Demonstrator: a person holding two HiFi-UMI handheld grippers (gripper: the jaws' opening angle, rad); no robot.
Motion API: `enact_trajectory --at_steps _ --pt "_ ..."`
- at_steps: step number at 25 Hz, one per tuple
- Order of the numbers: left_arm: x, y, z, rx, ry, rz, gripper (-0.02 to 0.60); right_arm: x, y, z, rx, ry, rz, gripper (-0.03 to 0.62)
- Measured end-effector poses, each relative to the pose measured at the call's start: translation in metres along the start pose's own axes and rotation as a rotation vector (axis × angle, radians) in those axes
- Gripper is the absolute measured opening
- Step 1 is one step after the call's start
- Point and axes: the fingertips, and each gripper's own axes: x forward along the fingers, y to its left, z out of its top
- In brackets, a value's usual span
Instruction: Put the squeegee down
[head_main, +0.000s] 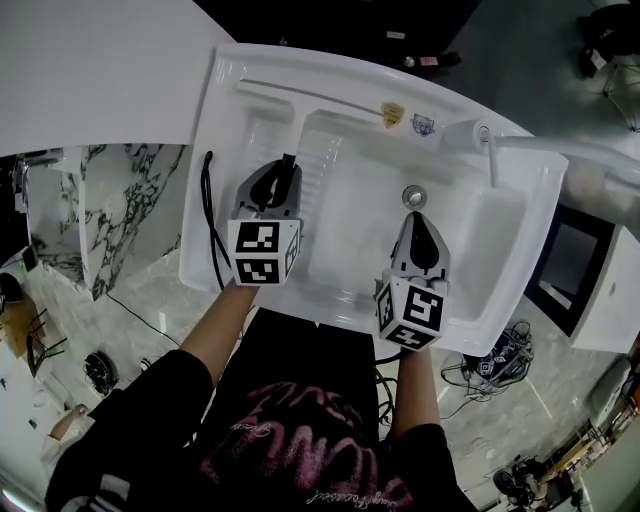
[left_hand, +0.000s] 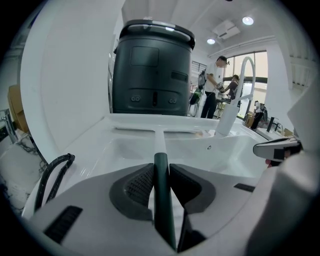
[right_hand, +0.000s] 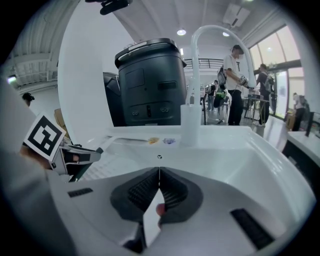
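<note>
The squeegee has a dark green handle (left_hand: 163, 200) and a white stem (left_hand: 159, 142); its long blade (head_main: 310, 95) lies along the back ledge of the white sink (head_main: 520, 250). My left gripper (head_main: 283, 172) is shut on the handle, with the pads (left_hand: 141, 184) pressed on either side of it, over the sink's left half. My right gripper (head_main: 418, 222) hovers over the basin near the drain (head_main: 413, 196), shut, with nothing between its jaws. The right gripper view shows its pads meeting (right_hand: 159, 174) and the left gripper (right_hand: 65, 155) off to the left.
A white gooseneck faucet (head_main: 490, 152) stands at the sink's back right corner (right_hand: 197, 75). A black cable (head_main: 208, 225) lies on the left rim. Two stickers (head_main: 405, 118) sit on the back ledge. A large dark bin (left_hand: 152, 70) stands behind the sink, and people are in the far room.
</note>
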Motion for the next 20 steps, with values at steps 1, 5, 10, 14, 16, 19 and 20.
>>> enact_trajectory --at_steps 1,5,10,14,16,19,20 --pt "0.0 0.0 0.0 0.0 -0.001 0.001 0.095 -0.001 0.0 -0.001 -0.001 0.001 0.001 0.02" --pt "-0.002 0.0 0.003 0.011 -0.02 0.0 0.095 -0.003 0.002 -0.004 -0.003 0.007 0.007 0.02" --pt "-0.009 -0.004 0.01 0.031 -0.048 -0.006 0.097 -0.009 0.003 -0.004 -0.009 0.002 0.009 0.02" --pt "-0.014 -0.002 0.015 0.023 -0.067 0.003 0.097 -0.011 0.003 0.001 -0.002 -0.014 0.009 0.02" --pt "-0.016 0.001 0.018 0.016 -0.075 0.014 0.097 -0.011 0.002 0.004 0.003 -0.025 0.009 0.02" --pt "-0.026 0.002 0.025 0.014 -0.096 0.017 0.097 -0.016 0.005 0.01 -0.004 -0.043 0.01 0.021" --pt "-0.032 0.002 0.027 0.016 -0.104 0.018 0.097 -0.02 0.007 0.013 -0.006 -0.05 0.012 0.02"
